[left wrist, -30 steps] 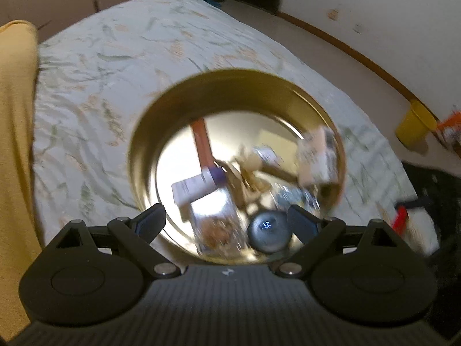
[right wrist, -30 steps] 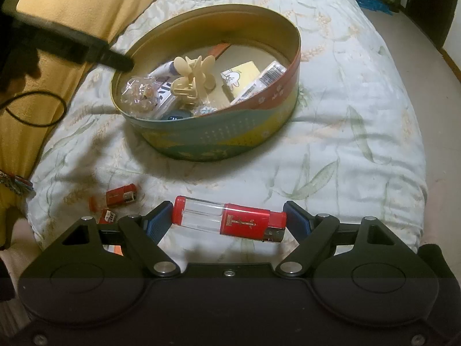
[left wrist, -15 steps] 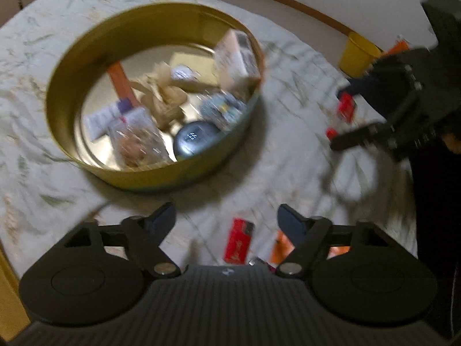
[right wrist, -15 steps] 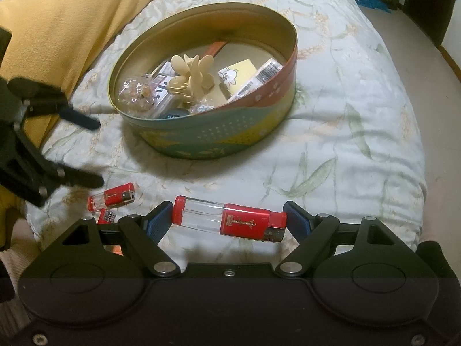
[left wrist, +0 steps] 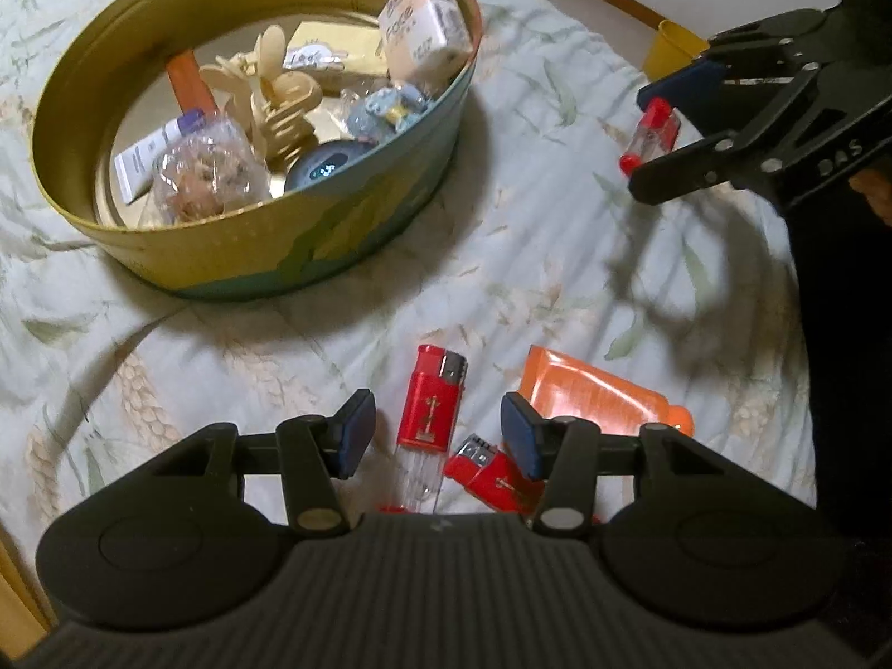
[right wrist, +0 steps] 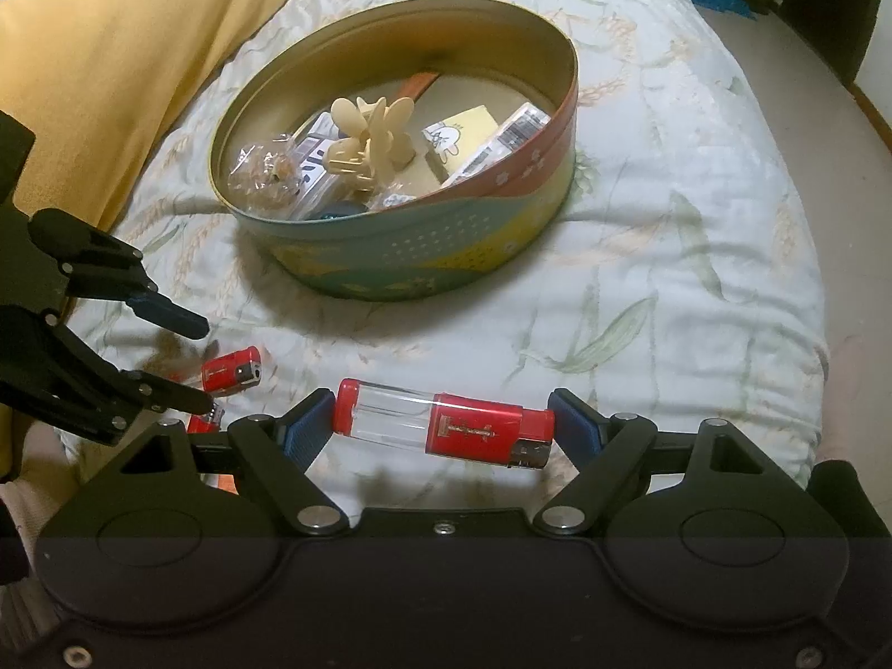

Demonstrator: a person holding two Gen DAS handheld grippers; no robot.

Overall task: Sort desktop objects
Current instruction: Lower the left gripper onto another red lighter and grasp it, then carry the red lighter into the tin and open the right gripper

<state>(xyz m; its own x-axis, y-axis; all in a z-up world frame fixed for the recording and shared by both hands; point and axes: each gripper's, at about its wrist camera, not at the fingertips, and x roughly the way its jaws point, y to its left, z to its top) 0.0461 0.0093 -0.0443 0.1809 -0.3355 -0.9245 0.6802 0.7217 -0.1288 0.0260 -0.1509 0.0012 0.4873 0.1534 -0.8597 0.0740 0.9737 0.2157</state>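
Left wrist view: left gripper [left wrist: 434, 428] low over the bedspread [left wrist: 529, 178], pointing steeply down.
Left tongs: apart, just been closing in; a red lighter [left wrist: 431, 407] lies on the cloth between the pads, pads not touching it.
Near that lighter: 2nd red lighter [left wrist: 490, 474] just to its right, partly under the right pad; orange tube [left wrist: 602, 398] right of both, lying flat.
Tin: round tin [left wrist: 267, 256] far left on the cloth, gold inside, green/yellow outside.
In the tin: cream hair clip [left wrist: 279, 89] mid, clear bag of bits [left wrist: 206, 173] near side, white box [left wrist: 429, 22] leaning on the far-right wall, round dark gadget [left wrist: 320, 167] by the near wall, plus small packets.
Right wrist view: right gripper [right wrist: 444, 423] clamped on a long lighter [right wrist: 446, 423], pads on both ends, lighter crosswise, red cap end to the right, clear tank to the left.
Right gripper seen from left cam: far right, off the cloth, lighter in its pads.
Left gripper seen from right cam: near left, fingers [right wrist: 167, 315] either side of a small red lighter [right wrist: 231, 371].
Tin from right cam: far centre, well apart from both grippers.
Other: yellow pillow [right wrist: 122, 44] far left; yellow cup [left wrist: 672, 47] on the floor far right.
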